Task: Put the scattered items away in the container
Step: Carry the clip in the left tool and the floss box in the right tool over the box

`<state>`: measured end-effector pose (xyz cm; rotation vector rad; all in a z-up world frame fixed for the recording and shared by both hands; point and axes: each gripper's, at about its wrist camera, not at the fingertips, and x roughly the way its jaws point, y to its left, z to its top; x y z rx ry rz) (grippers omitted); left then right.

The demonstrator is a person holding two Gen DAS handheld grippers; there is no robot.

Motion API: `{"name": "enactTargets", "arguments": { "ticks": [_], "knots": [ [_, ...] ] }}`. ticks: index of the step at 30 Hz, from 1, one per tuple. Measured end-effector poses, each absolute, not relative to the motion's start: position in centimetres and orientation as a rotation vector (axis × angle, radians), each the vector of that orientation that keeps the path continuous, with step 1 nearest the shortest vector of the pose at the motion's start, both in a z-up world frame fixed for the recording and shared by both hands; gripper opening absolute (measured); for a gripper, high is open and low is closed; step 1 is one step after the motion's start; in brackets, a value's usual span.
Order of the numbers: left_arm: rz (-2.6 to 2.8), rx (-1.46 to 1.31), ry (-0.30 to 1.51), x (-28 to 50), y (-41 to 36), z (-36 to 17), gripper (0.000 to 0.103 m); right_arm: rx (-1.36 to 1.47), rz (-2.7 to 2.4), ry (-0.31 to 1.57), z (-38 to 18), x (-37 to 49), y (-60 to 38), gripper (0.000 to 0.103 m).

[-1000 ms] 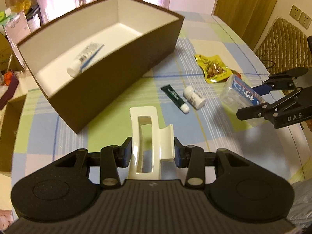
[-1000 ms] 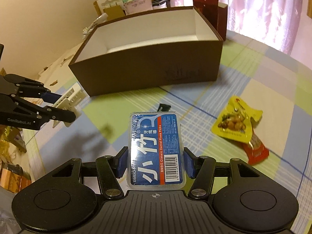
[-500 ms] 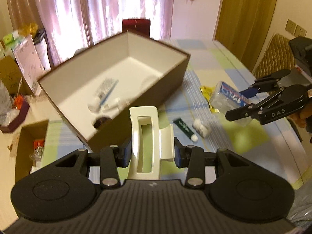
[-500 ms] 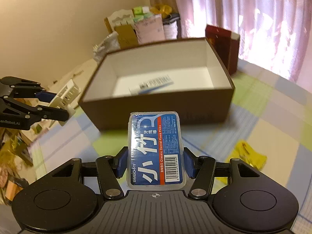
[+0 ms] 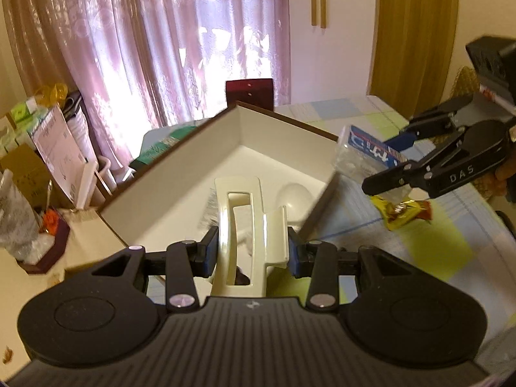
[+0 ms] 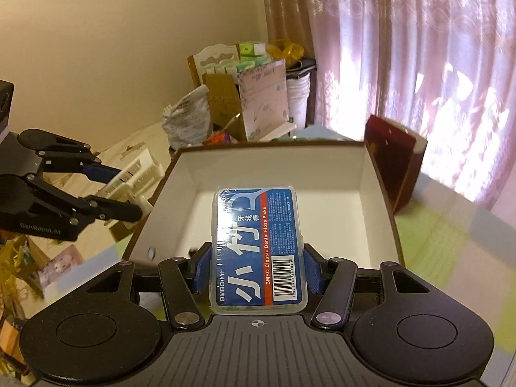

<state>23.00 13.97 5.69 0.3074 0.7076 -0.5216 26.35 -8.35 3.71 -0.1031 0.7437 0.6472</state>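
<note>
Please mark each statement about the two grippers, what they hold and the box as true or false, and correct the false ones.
1. The left gripper holds a cream hair clip. True.
2. The right gripper is open and empty. False: it is shut on a blue floss pick box.
3. The brown box has a white inside. True.
4. A yellow snack packet lies inside the brown box. False: it lies on the tablecloth, outside the box.
5. The brown box has a lid on it. False: its top is open.
</note>
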Motion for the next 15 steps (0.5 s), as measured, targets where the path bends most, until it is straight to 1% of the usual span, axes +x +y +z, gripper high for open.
{"name": "enactTargets", "arguments": {
  "ticks": [6, 15],
  "knots": [
    [-0.516, 0.329, 0.718, 27.7, 14.1, 5.4, 0.036, -0.125, 0.626, 0.771, 3.1, 31.1, -6.8, 0.059],
    [-0.485, 0.340, 0.795, 34.4, 15.0, 2.7, 0.036, -0.126, 0.554, 0.866, -0.8, 38.0, -6.1, 0.059]
  ]
}}
